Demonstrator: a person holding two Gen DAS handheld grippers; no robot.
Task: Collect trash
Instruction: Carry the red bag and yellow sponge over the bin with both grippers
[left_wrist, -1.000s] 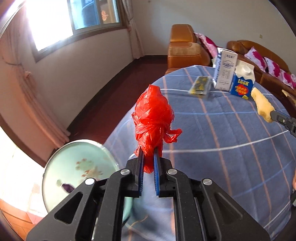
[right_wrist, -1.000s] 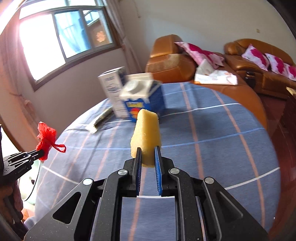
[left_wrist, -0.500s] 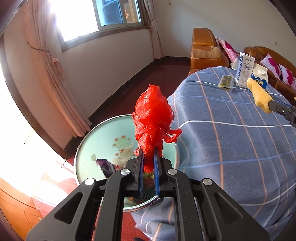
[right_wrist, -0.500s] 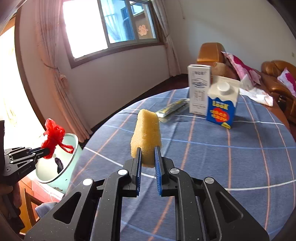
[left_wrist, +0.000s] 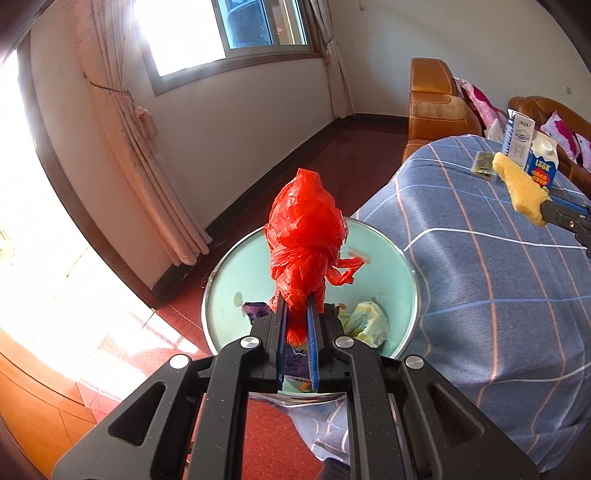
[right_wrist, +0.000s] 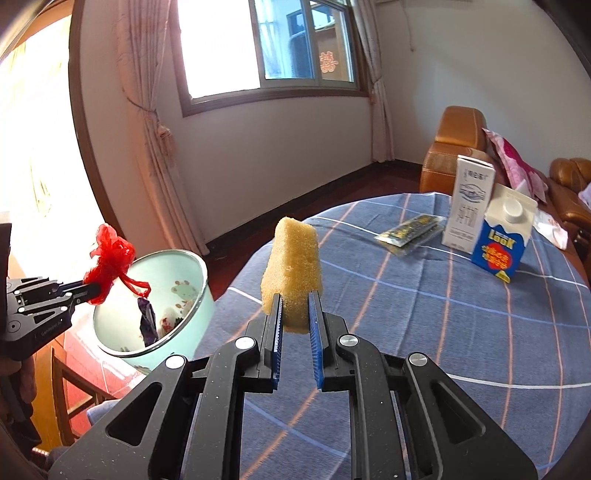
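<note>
My left gripper (left_wrist: 297, 306) is shut on a crumpled red plastic bag (left_wrist: 306, 236), held above the mouth of a mint-green trash bin (left_wrist: 221, 280) that stands on the floor beside the table. Wrappers and a pale bag lie inside the bin. My right gripper (right_wrist: 295, 301) is shut on a yellow sponge (right_wrist: 291, 258), held over the blue checked tablecloth (right_wrist: 443, 314). In the right wrist view the left gripper (right_wrist: 88, 290) with the red bag (right_wrist: 110, 258) hangs over the bin (right_wrist: 192, 295) at the left. The sponge (left_wrist: 517, 184) shows at the right of the left wrist view.
On the table's far side stand a white carton (right_wrist: 467, 206) and a blue milk carton (right_wrist: 502, 240), with a flat dark wrapper (right_wrist: 410, 230) beside them. Orange leather sofas (right_wrist: 454, 147) with pink cushions are behind. A curtained window wall and red floor lie to the left.
Both grippers have swung left. The left one carried the red bag from over the table's edge to above the bin. The right one followed with the sponge, and the bin came into its view.
</note>
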